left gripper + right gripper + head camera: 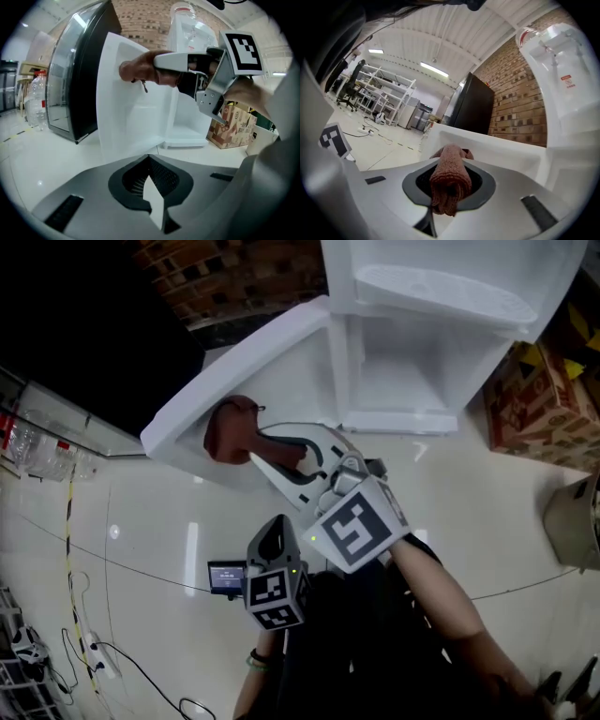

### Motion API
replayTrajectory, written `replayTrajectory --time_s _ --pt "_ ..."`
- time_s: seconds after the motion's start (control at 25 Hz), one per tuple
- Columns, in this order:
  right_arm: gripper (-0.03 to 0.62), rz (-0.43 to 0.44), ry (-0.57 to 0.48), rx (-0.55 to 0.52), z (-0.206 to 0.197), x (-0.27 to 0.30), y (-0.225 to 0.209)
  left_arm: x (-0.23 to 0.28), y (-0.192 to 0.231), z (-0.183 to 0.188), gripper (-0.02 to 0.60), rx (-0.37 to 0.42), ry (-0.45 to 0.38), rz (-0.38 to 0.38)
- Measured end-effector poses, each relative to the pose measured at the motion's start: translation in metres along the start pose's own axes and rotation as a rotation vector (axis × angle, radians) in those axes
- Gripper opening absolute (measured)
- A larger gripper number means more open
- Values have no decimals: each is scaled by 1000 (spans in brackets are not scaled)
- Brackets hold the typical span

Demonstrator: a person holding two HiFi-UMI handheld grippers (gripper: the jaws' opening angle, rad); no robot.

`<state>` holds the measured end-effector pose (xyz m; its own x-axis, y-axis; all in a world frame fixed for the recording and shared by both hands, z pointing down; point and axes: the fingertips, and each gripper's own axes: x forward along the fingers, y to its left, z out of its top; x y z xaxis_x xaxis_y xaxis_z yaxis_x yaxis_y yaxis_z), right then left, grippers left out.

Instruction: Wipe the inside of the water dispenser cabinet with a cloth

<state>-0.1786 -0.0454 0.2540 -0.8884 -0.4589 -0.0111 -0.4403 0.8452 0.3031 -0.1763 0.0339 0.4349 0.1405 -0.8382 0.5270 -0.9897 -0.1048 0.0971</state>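
Risk: the door (246, 360) hangs open, so a hard push may swing it away from the cloth (230, 430), or drag may pull the cloth out of the pinch. The right gripper (258, 448) fingers pinch the rolled cloth, its bunched end past the tips against the door's inner face, at 9 o'clock of the cabinet (398, 381). The left gripper (149, 161) fingers are pressed together and empty.
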Motion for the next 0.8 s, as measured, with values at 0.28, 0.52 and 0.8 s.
replayTrajectory --time_s 0.28,0.52,0.8 --pt "74 -264 103 54 -43 -41 -96 -1 -1 0 -11 4 0 0" --pt "74 -409 175 81 -68 -79 -142 -1 1 -2 -11 -4 4 1" --pt "75 -236 109 67 -54 -60 -83 0 -1 -4 -11 -5 8 1"
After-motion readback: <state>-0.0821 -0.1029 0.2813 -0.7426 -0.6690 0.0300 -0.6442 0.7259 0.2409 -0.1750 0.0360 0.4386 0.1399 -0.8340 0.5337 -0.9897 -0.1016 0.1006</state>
